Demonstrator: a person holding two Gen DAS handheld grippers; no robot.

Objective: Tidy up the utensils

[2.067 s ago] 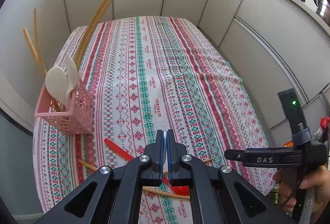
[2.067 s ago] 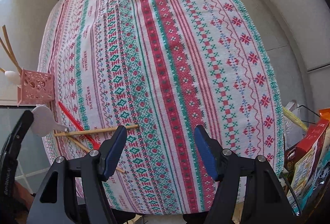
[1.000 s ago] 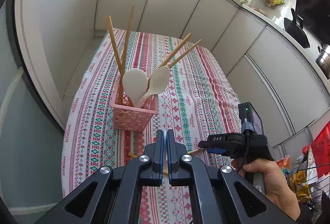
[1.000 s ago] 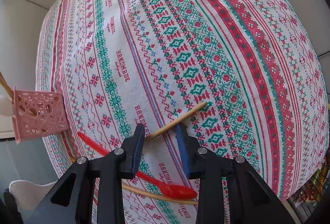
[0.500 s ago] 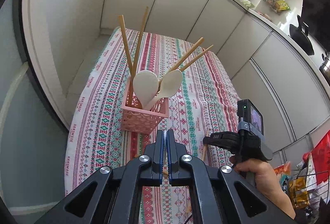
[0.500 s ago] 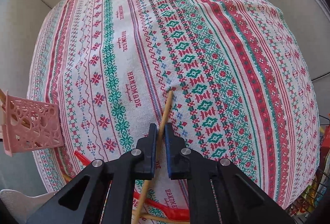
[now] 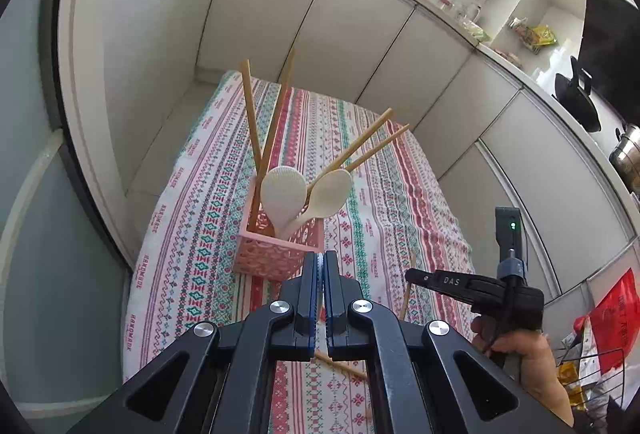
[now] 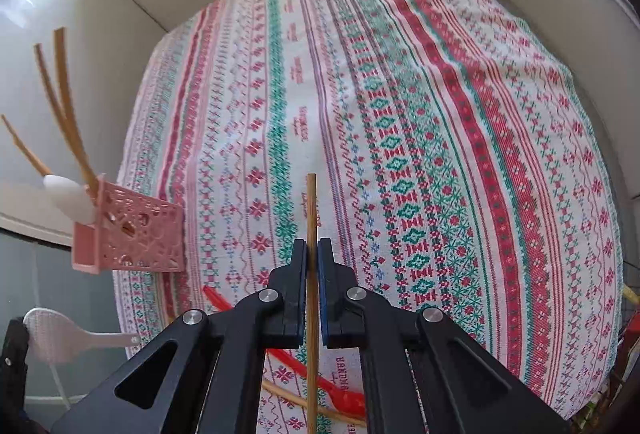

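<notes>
A pink basket stands on the patterned tablecloth, holding several wooden chopsticks and two white spoons. It also shows at the left of the right wrist view. My right gripper is shut on a wooden chopstick and holds it above the cloth, pointing forward. A red spoon and another chopstick lie on the cloth below it. My left gripper is shut just before the basket; a white rice paddle sticks out at it in the right wrist view.
The table sits in a corner of white cabinet fronts, with walls close at left and back. A loose chopstick lies near the front edge. Bags and a wire rack stand at the right of the table.
My right gripper closed on the chopstick and lifted it off the cloth, turning it to point straight forward. My left gripper stayed shut and drew nearer the basket.
</notes>
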